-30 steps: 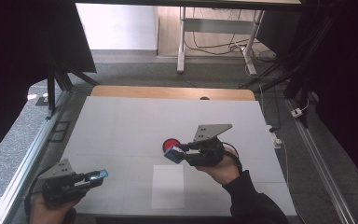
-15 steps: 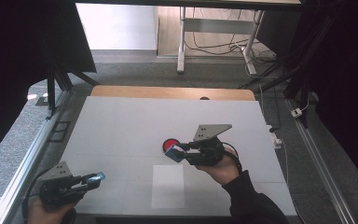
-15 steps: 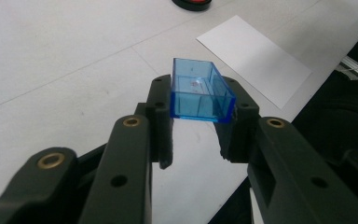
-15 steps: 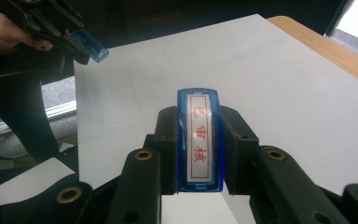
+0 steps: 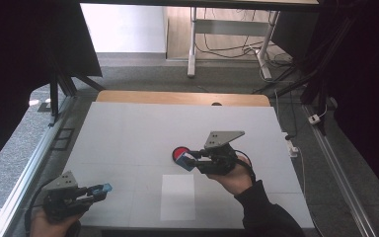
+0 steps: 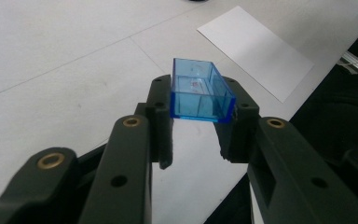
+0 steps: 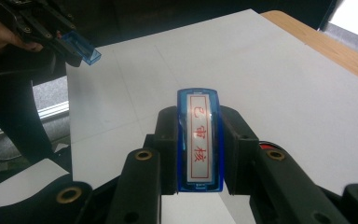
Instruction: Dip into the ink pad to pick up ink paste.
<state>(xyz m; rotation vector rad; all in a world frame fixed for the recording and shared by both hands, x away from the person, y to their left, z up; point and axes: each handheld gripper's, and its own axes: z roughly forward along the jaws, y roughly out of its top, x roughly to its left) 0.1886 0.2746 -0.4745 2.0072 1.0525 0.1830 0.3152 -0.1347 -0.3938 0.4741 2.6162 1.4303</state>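
Your left tool [image 6: 198, 123] is clamped on a clear blue cap [image 6: 199, 91], held above the near left corner of the white surface [image 5: 128, 128]. Your right tool [image 7: 199, 140] grips a blue stamp [image 7: 199, 140] with red characters, mid-surface beside a red disc [image 5: 179, 153].
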